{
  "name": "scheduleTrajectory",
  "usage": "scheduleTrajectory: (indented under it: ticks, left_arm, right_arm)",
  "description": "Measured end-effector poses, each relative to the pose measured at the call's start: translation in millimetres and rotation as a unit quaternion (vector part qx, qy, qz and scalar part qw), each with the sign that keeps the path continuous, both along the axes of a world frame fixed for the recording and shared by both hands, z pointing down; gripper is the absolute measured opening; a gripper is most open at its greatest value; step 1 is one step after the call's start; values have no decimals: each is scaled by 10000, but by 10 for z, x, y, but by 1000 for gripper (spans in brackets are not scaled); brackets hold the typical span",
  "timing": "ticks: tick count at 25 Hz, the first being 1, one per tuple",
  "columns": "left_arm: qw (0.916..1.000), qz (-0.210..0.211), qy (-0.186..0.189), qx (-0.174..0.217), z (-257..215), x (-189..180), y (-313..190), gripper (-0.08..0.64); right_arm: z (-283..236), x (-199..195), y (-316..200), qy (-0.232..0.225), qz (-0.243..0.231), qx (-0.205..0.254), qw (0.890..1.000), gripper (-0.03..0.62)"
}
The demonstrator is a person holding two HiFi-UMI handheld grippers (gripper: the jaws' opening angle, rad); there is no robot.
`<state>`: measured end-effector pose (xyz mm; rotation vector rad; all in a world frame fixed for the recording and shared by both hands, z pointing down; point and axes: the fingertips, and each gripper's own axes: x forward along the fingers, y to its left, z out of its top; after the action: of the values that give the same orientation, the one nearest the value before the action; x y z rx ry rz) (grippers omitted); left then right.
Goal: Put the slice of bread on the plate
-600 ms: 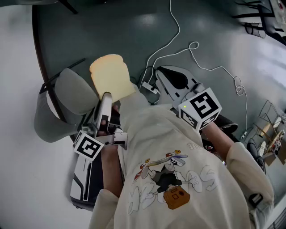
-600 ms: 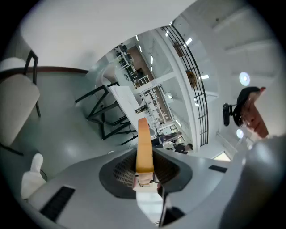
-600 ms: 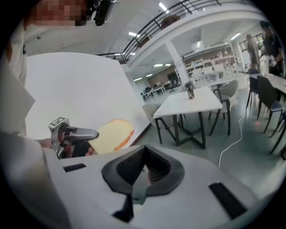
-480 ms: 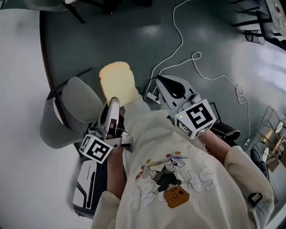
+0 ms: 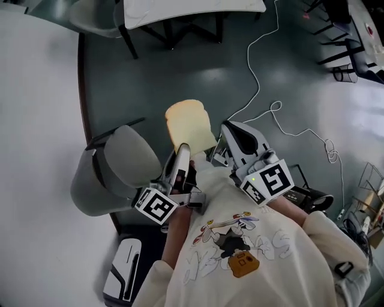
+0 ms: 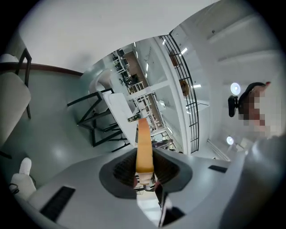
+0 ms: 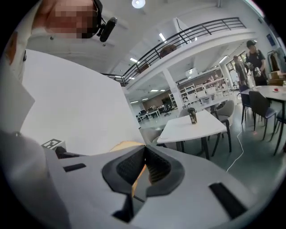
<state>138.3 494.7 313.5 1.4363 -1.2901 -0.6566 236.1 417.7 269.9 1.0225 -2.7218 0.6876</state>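
**Bread aloft, no plate in sight**

Newly in view beyond both tongs since a moment ago: a table (image 5: 192, 9) on dark legs, possibly where the plate waits. Still clamped by its lower edge in the left tongs (image 5: 183, 147): the slice of bread (image 5: 187, 123), standing past the tips. Right tongs (image 5: 227, 131) pinched narrow, empty, just beside. Open floor ahead; chair (image 5: 120, 162) close left, cable (image 5: 258, 54) right.

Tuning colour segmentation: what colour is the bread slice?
The bread slice has a pale cream-yellow face with a tan crust edge; it shows best in the head view.
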Motion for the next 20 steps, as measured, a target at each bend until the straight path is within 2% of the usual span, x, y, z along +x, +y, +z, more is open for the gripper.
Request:
scheduleTrajectory:
  ticks: [2, 6, 13, 16, 20]
  left_arm:
    - [10000, 66, 20, -6, -4, -136, 41, 97]
    - [9987, 372, -342, 58, -87, -432, 161, 97]
    - [9981, 527, -268, 164, 10, -1054, 272, 97]
    - [9981, 564, -163, 182, -66, -1116, 191, 97]
    - [9981, 597, -36, 136, -129, -995, 164, 97]
  right_arm:
    - [-41, -111, 13, 45, 150, 47, 9999, 5]
    - [-102, -323, 164, 88, 459, 35, 9989, 5]
    - [-17, -976, 393, 286, 651, 205, 9973, 5]
    - [-149, -1056, 365, 415, 626, 390, 9964, 5]
    - [-122, -971, 350, 458, 660, 219, 9965, 5]
